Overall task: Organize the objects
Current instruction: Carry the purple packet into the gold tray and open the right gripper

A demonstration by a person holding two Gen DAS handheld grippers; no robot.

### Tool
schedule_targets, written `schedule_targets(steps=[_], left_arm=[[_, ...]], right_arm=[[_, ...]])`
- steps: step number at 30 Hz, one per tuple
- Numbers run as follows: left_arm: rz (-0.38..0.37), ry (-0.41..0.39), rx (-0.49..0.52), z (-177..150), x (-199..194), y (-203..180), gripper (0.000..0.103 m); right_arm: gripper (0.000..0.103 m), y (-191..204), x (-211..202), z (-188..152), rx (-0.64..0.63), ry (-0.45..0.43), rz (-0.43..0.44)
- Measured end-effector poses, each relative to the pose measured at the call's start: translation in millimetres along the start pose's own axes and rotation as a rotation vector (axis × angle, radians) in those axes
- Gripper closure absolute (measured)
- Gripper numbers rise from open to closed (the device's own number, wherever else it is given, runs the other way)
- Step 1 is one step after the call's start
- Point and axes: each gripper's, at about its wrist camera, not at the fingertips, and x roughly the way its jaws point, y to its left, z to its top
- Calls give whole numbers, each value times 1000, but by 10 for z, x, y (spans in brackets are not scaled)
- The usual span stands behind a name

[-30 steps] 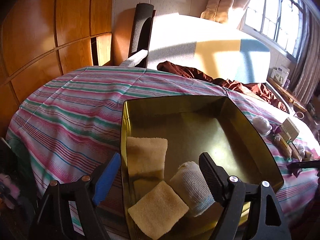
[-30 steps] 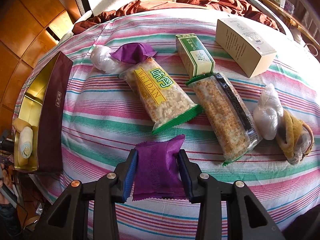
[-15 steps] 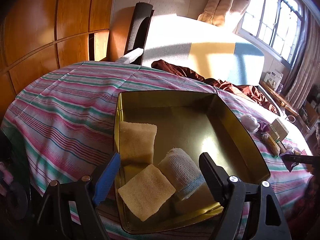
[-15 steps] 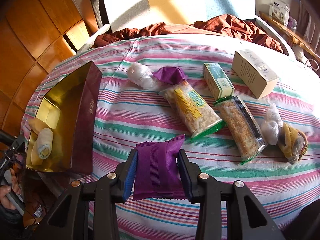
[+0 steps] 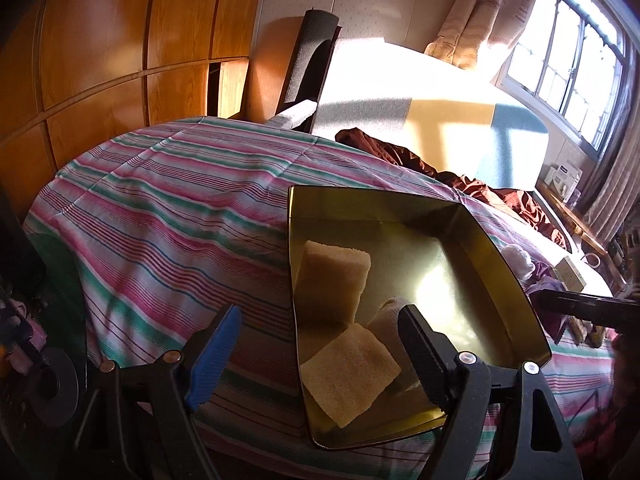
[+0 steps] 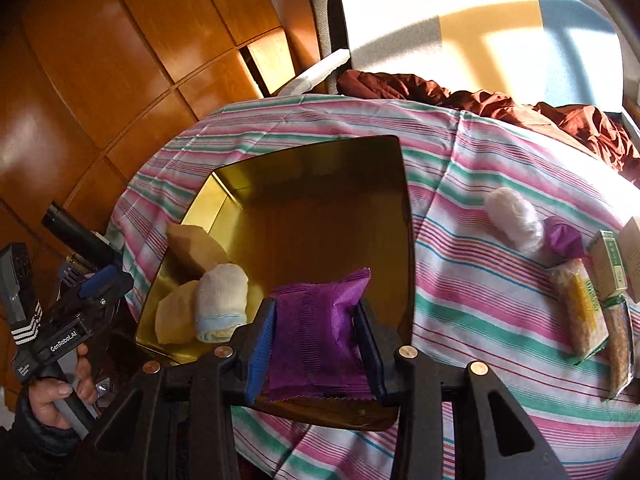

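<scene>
Evidently the right claw [image 6: 316, 344] pinches the purple packet [image 6: 316, 332] above the near edge of the gold tin [image 6: 404, 240] ahead, ready to drop it in, while the left claw [image 5: 320, 344] gapes empty at that tin's near corner

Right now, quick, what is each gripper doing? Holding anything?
Left gripper: open, holding nothing, at the gold tin.
Right gripper: shut on the purple packet, over the tin.

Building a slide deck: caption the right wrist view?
Right gripper holds a purple foil packet over the gold metal box.
</scene>
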Motion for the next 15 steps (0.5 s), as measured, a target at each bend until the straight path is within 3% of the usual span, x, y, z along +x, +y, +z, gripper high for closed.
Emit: schedule_targets(steps=[9,15], left_arm=[[3,-2,-10,-2,-11,33,22],[7,-2,11,-13,-12,-27,22]], right_arm=[[55,303,551,-184,-24,134,87],[51,255,412,-230,-38,108,72]])
